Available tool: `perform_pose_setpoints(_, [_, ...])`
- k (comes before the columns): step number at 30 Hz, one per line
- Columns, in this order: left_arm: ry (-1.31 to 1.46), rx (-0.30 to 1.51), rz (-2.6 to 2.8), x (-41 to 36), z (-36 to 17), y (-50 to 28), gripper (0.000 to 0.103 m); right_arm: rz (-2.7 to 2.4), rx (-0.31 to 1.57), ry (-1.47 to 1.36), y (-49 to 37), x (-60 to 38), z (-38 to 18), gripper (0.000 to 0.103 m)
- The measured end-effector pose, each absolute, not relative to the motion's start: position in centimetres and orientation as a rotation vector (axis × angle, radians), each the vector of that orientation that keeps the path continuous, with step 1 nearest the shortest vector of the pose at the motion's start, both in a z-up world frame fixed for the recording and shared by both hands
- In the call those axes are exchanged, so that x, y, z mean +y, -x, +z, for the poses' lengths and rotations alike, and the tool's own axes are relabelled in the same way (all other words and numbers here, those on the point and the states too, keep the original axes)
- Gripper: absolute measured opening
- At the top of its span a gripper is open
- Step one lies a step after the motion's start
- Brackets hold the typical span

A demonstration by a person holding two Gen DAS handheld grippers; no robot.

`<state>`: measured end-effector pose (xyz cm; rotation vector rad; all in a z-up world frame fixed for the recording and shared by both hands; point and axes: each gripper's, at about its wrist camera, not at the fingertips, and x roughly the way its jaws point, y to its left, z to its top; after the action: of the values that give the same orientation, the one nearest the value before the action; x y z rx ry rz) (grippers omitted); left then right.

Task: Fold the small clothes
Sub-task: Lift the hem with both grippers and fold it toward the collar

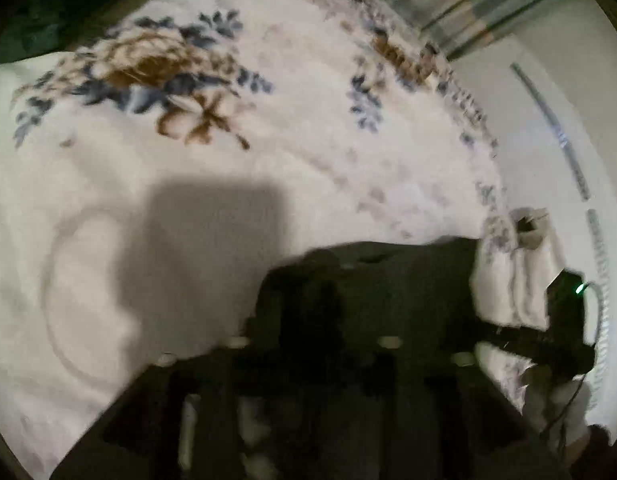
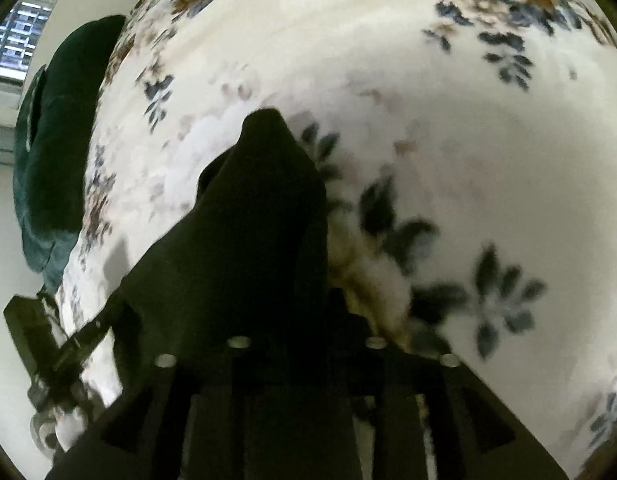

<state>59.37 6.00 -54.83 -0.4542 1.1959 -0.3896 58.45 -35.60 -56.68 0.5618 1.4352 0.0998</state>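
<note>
On the floral bed we hold the dark garment low between both grippers, though whether their fingers grip it we cannot tell, and should lay it flat, edges matched.

both grippers point steeply downward. the left gripper is blurred and dark, its jaw state unclear. the right gripper is likewise too dark to read.

bed: floral blanket | wall: white | window
</note>
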Motion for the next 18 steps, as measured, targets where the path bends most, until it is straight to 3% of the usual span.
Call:
perform_pose_setpoints(1, [0.468,1.168,-0.387,6.6,-53.5,-57.8,0.052,0.119,1.439,-0.56,-57.4,-35.8,-55.9,0.054])
perform_pose_setpoints(9, [0.486,1.186,-0.334,8.4,-47.4,-40.2,0.053,0.22,1.556,-0.559,-42.3,-37.1,-51.4,0.054])
perform_pose_setpoints(13, [0.442,1.309,-0.269,7.8,-48.4,-30.6,0.053,0.239,1.641,-0.557,-32.7,-36.9,-50.5,0.054])
perform_pose_setpoints(18, [0.451,1.473,-0.18,6.8,-53.7,-21.5,0.053,0.237,1.724,-0.637,-23.4,-36.3,-52.2,0.054])
